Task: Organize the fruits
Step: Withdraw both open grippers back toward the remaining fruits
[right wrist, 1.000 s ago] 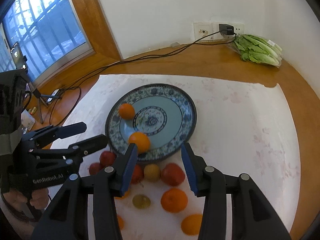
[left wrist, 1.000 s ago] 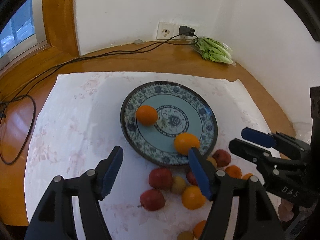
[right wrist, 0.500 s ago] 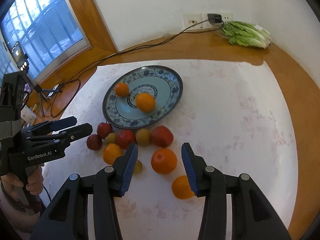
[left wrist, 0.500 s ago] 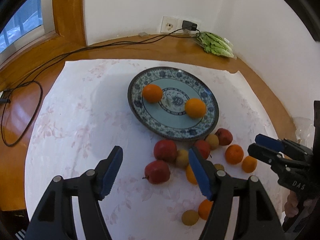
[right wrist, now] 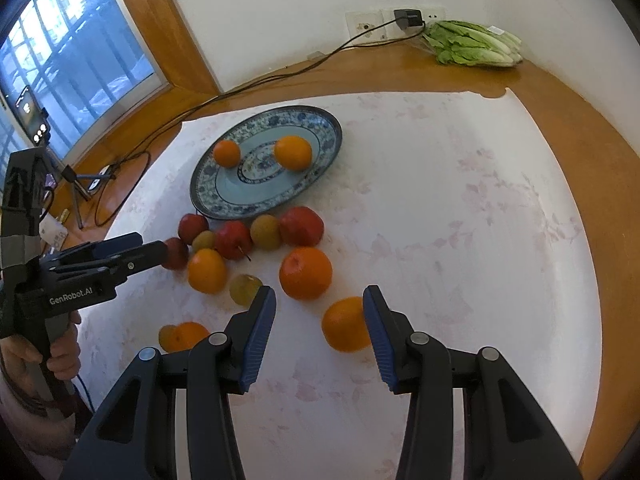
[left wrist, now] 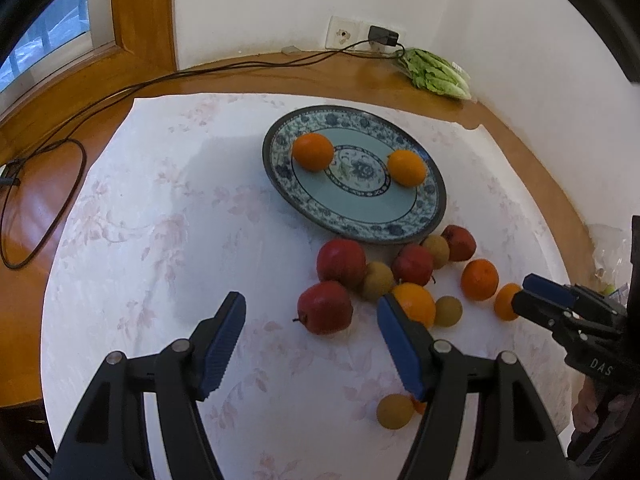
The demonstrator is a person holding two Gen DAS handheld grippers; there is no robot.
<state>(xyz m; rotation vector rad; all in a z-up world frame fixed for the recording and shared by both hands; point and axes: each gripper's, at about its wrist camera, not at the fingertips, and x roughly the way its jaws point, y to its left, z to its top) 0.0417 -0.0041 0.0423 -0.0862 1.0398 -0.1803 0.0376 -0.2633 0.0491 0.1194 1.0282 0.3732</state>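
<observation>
On the white floral cloth (left wrist: 140, 208), just at the six o'clock edge of the blue-patterned plate (left wrist: 434, 220), lies a loose cluster of fruit: red apples, oranges and small yellow-brown round fruit whose kind I cannot tell. Two oranges already sit on the plate, one at nine o'clock (left wrist: 312, 151), one at three (left wrist: 407, 167).

The left gripper (left wrist: 310, 344) hangs over the cloth with jaws wide apart and empty; the nearest red apple (left wrist: 325, 307) lies just beyond its tips. The right gripper (right wrist: 319, 334) is parted moderately and holds nothing; a lone orange (right wrist: 345, 329) lies just beyond its right finger (right wrist: 380, 340), apparently not clamped.

These fruits look firm, round and smooth-skinned, so I judge they will roll or squirt out if pinched off-centre. The safest hold is across the widest middle, pads level on opposite sides, with modest pressure: apples bruise, and orange peel gives a little. The plate looks ceramic, so fruit should be set down, not dropped.
</observation>
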